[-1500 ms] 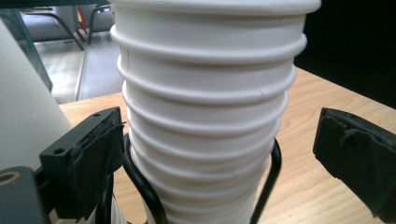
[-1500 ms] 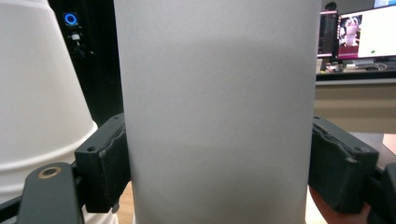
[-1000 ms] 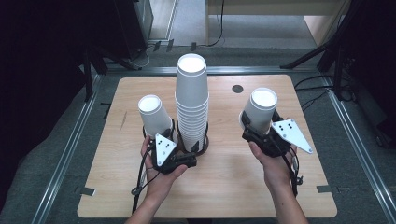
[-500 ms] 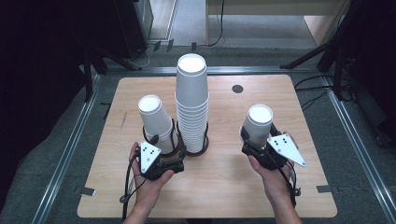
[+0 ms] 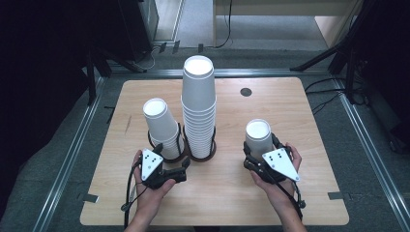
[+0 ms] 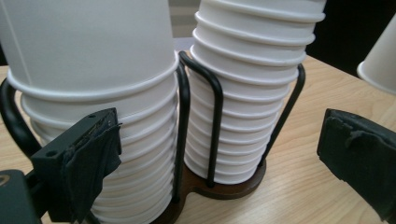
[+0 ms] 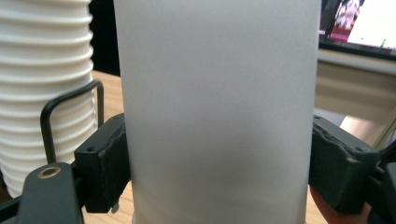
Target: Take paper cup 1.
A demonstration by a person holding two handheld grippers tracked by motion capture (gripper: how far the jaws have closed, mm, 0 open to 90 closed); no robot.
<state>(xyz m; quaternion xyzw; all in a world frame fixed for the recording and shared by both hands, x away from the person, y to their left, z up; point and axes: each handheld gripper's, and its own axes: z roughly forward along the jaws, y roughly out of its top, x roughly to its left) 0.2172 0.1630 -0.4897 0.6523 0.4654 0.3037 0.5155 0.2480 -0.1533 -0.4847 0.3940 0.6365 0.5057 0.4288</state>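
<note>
A tall stack of white paper cups [image 5: 198, 104] and a shorter stack [image 5: 162, 128] stand upside down in a black wire holder [image 5: 193, 155] on a brown base. My left gripper [image 5: 170, 162] is open just in front of the holder. In the left gripper view its pads [image 6: 91, 163] stand wide apart, with the short stack [image 6: 93, 70] and the tall stack [image 6: 252, 84] ahead. My right gripper [image 5: 261, 150] is shut on a single upside-down white cup [image 5: 258, 135], held low at the table's right. That cup [image 7: 215, 112] sits between both pads [image 7: 105, 163].
The wooden table [image 5: 222, 203] has a small dark round mark [image 5: 246, 92] at the back right. Metal rails and cables run along the floor around it. Dark stands rise behind the far corners.
My right gripper has come down toward the table with the cup in it. The left gripper has drawn back from the holder toward the person and a little left.
</note>
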